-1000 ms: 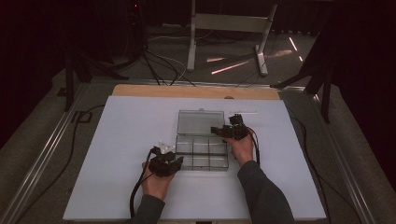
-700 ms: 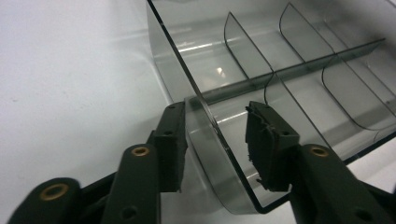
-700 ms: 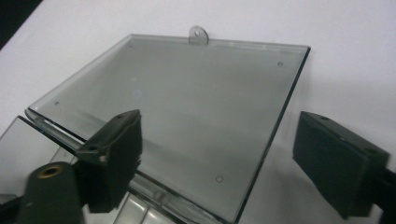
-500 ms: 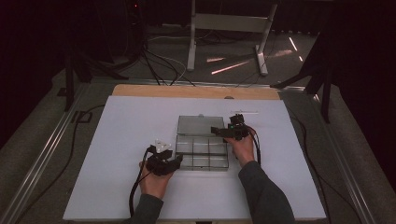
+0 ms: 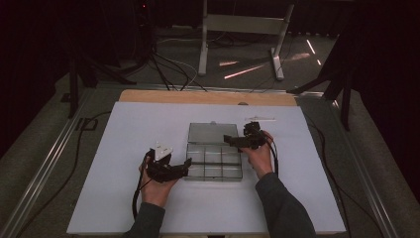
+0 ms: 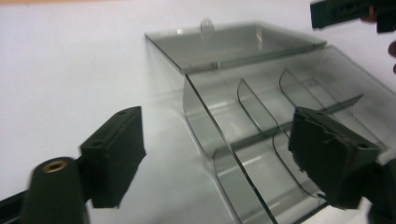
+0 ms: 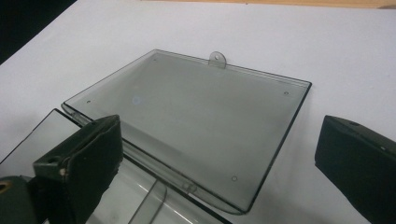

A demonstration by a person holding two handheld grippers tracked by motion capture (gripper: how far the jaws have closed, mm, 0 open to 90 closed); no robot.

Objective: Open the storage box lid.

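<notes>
Clear plastic makes up the compartment box (image 5: pixel 214 163), which is set near the middle of the white table (image 5: pixel 124 198) with its lid (image 5: pixel 210 133) folded flat back on the far side. The left gripper (image 5: pixel 185 165) is held wide open at the box's near left corner, nothing gripped, probably to steady it. The right gripper (image 5: pixel 229 140) is poised over the hinge edge, jaws likewise spread wide and empty, seemingly so the lid (image 7: pixel 196 121) can be taken and closed.
</notes>
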